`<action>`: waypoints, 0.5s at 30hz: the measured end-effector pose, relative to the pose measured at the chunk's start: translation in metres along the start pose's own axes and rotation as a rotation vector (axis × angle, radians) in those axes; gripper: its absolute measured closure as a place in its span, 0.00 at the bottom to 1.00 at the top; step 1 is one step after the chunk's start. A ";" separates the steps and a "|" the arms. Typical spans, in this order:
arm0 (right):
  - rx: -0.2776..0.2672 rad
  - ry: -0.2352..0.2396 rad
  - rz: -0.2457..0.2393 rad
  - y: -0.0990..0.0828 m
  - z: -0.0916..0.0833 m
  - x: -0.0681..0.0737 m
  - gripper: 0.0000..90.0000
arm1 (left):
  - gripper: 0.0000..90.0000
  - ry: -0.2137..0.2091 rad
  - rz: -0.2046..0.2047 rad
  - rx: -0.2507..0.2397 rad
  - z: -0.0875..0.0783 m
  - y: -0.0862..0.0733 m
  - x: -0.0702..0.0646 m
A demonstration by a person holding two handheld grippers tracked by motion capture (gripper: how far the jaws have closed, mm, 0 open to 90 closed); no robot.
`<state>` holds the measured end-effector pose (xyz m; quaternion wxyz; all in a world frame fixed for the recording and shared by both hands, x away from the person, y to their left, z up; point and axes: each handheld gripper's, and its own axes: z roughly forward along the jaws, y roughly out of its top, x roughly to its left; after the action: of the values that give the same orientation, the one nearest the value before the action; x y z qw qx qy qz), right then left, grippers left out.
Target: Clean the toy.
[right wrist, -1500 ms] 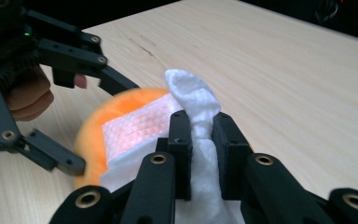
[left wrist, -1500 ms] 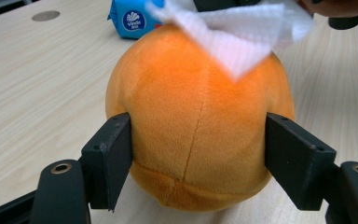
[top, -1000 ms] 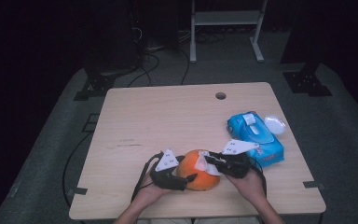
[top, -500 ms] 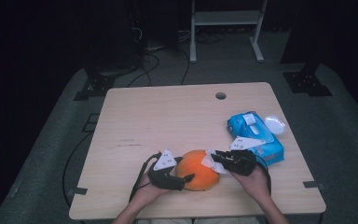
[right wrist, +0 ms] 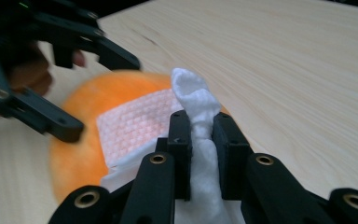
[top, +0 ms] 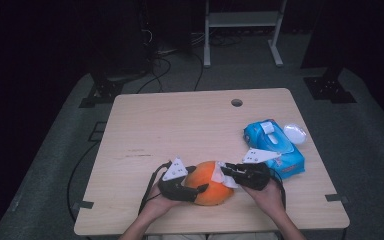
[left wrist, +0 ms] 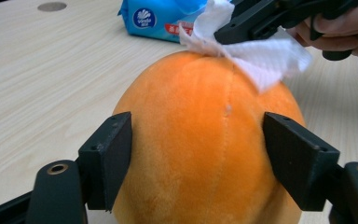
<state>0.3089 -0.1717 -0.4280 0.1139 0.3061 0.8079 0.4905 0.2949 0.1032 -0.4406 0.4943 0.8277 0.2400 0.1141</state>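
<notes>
An orange plush ball (top: 207, 192) (left wrist: 205, 116) rests on the wooden table (top: 180, 125) near its front edge. My left gripper (top: 200, 179) (left wrist: 209, 154) has it between its jaws, with both pads against its sides; the jaws have just been closing on it. My right gripper (top: 227, 172) (right wrist: 200, 140) is shut on a bunched white wipe (top: 223, 177) (right wrist: 130, 126). The wipe (left wrist: 261, 56) lies spread on the ball's top right. In the left gripper view the right gripper (left wrist: 233, 30) reaches in from the upper right.
A blue pack of wipes (top: 272, 145) (left wrist: 168, 16) lies just behind my right hand, with a round white lid (top: 295, 132) at its far side. A small cable hole (top: 236, 102) sits near the table's far edge. Dark floor, cables and stands surround the table.
The right gripper has shifted slightly right and back left over the ball's top with the wipe in it. The left hand has stayed where it was.
</notes>
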 end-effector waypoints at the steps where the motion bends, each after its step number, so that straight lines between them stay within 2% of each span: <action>1: 0.007 -0.007 0.007 -0.002 0.000 -0.003 0.86 | 0.30 0.001 -0.001 0.000 0.000 0.000 0.000; 3: 0.008 -0.007 0.020 -0.003 -0.001 -0.005 0.86 | 0.31 0.002 -0.001 0.004 -0.001 -0.001 0.001; 5: 0.003 -0.005 0.003 0.000 -0.003 -0.001 0.87 | 0.31 0.007 -0.004 0.007 -0.001 -0.002 0.003; 9: -0.021 0.046 -0.029 0.006 -0.005 0.008 0.86 | 0.32 0.000 -0.029 0.004 -0.003 -0.004 0.007; 11: -0.016 0.049 -0.016 0.003 -0.004 0.005 0.86 | 0.32 0.000 -0.032 0.001 -0.003 -0.004 0.008; 14: 0.024 0.006 0.020 -0.006 -0.002 -0.008 0.86 | 0.32 0.001 -0.036 0.004 -0.004 -0.004 0.008; 15: 0.031 0.005 0.045 -0.009 -0.002 -0.012 0.86 | 0.32 0.000 -0.039 0.000 -0.003 -0.004 0.009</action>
<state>0.3140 -0.1830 -0.4361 0.0960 0.3244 0.8086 0.4814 0.2997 0.1118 -0.4429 0.4965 0.8228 0.2563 0.1044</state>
